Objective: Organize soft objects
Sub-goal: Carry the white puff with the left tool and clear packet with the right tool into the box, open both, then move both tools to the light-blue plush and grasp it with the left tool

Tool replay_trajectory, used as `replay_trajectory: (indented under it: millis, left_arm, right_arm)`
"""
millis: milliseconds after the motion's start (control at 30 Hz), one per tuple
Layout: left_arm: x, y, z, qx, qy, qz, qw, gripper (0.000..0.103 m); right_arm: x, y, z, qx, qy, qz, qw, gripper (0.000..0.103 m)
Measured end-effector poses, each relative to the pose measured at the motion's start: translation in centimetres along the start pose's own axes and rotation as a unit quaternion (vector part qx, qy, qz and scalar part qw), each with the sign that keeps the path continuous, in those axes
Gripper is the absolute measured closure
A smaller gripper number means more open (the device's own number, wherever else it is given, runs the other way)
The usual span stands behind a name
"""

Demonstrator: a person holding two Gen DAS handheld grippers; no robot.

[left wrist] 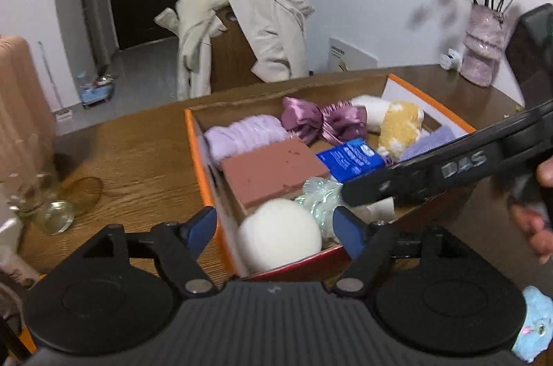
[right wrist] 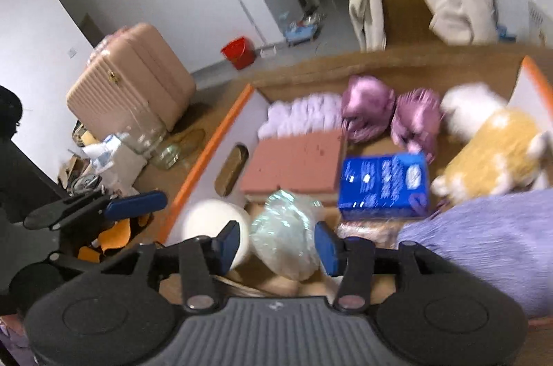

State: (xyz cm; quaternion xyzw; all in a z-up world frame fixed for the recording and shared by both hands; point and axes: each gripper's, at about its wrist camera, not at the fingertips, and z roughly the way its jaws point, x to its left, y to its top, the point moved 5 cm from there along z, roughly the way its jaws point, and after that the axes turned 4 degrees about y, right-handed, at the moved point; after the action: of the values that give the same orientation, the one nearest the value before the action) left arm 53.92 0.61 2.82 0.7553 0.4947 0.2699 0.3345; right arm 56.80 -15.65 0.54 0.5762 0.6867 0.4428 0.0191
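Right wrist view shows my right tool (right wrist: 276, 240) spread open over the near end of the orange box (right wrist: 207, 138), its fingers either side of the pale green mesh puff (right wrist: 285, 238) but gripping nothing. My left tool (left wrist: 274, 229) is open too, hanging empty at the box's near left corner, with the white ball (left wrist: 278, 240) between its fingers in the picture.

The box is crowded: brown sponge block (right wrist: 293, 162), blue packet (right wrist: 383, 186), lilac towel (right wrist: 304, 119), purple satin bow (right wrist: 390, 110), yellow-and-white plush (right wrist: 494, 151) and a lavender cloth (right wrist: 490, 248) lie packed close. If I close on the puff I may catch the ball or the packet just beside it, or snag the mesh and drag neighbours out of place. My two tools also work near each other and could collide.

On the tabletop (left wrist: 131, 151), a glass jar (left wrist: 52, 210) lies left of the box, and a vase of dried flowers (left wrist: 484, 48) stands at the far right; a careless swing could knock either.
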Motion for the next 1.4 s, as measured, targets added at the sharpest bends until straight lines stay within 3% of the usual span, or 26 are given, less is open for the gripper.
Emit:
replay_trajectory:
  millis: [200,400,533,633,900,1000,1067,1167,1400]
  left_arm:
    - [0.4,1.9,-7.5,-0.050,0.020,-0.021,0.9984,0.027]
    - [-1.5,2.5,-15.0,-0.102,0.042,-0.004,0.9939,0.025]
    - [-3.3,1.4,-18.1,-0.120,0.057,-0.003,0.9911,0.025]
    - [-4.9,-1.1,-20.1,-0.136,0.056,-0.025,0.9889,0.023]
    - [-10.5,-11.0,-23.2,-0.137,0.027,-0.090,0.9861,0.023]
    - [-12.2,-13.7,-24.6,-0.146,0.023,-0.112,0.9827,0.020]
    - [-13.5,-15.0,-24.8,-0.137,0.014,-0.103,0.9851,0.019]
    - [-14.9,-16.0,-24.1,-0.119,0.020,-0.090,0.9887,0.019]
    - [-16.4,-15.7,-20.1,-0.080,-0.002,-0.090,0.9928,0.019]
  right_arm:
    - [3.2,0.6,-7.8,-0.057,-0.020,-0.045,0.997,0.049]
    - [6.2,-0.7,-15.8,-0.109,-0.029,-0.073,0.991,0.047]
    - [7.8,-2.7,-19.0,-0.131,-0.034,-0.091,0.987,0.045]
    - [8.7,-5.8,-20.7,-0.156,-0.056,-0.115,0.979,0.036]
    - [8.2,-18.0,-23.6,-0.201,-0.102,-0.124,0.966,0.036]
    - [7.5,-22.3,-24.4,-0.210,-0.091,-0.101,0.968,0.035]
    - [6.8,-24.4,-24.4,-0.203,-0.094,-0.086,0.971,0.035]
    - [5.4,-26.0,-24.1,-0.186,-0.103,-0.071,0.975,0.035]
    - [2.1,-25.9,-23.9,-0.191,-0.112,-0.032,0.975,0.035]
